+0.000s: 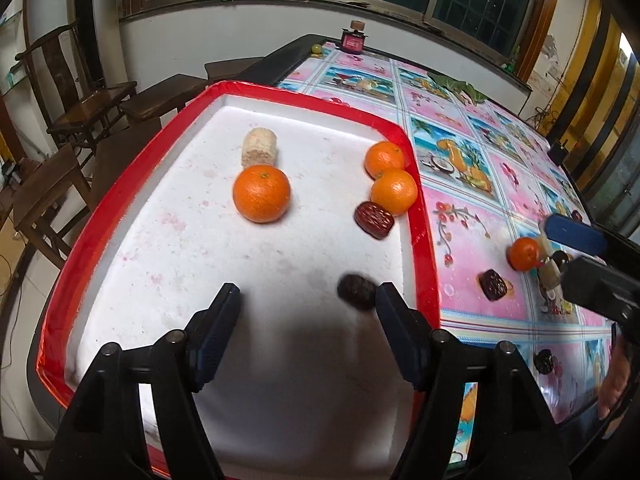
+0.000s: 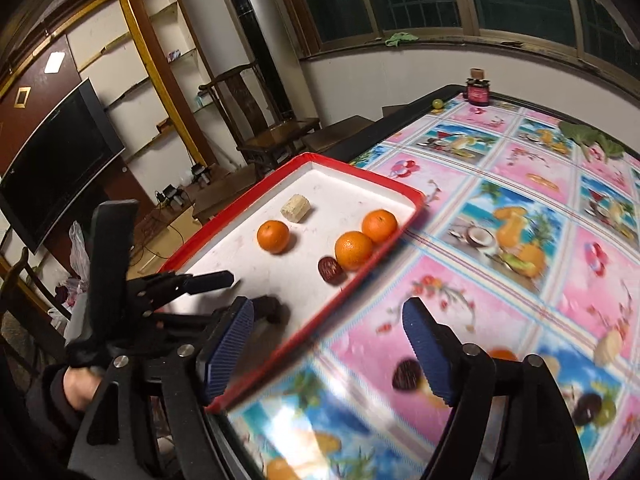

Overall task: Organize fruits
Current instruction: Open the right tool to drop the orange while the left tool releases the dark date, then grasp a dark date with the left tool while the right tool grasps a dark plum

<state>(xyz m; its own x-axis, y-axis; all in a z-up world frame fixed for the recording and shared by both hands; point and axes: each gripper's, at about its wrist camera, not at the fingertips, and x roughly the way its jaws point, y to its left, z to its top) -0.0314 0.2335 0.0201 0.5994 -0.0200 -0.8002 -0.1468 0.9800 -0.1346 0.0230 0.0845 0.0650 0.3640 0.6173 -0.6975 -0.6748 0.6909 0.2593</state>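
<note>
Three oranges point(image 1: 261, 193) and two dates point(image 1: 374, 220) lie in the tray point(image 1: 424, 216), several fruits remain on the tablecloth point(image 1: 472, 184), and both the left gripper point(image 1: 308, 300) and right gripper point(image 2: 328, 344) are spread, empty.

The tray's point(image 1: 420, 216) near-left floor lies open; oranges point(image 1: 394, 192) and dates point(image 1: 374, 220) crowd its right rim.
</note>
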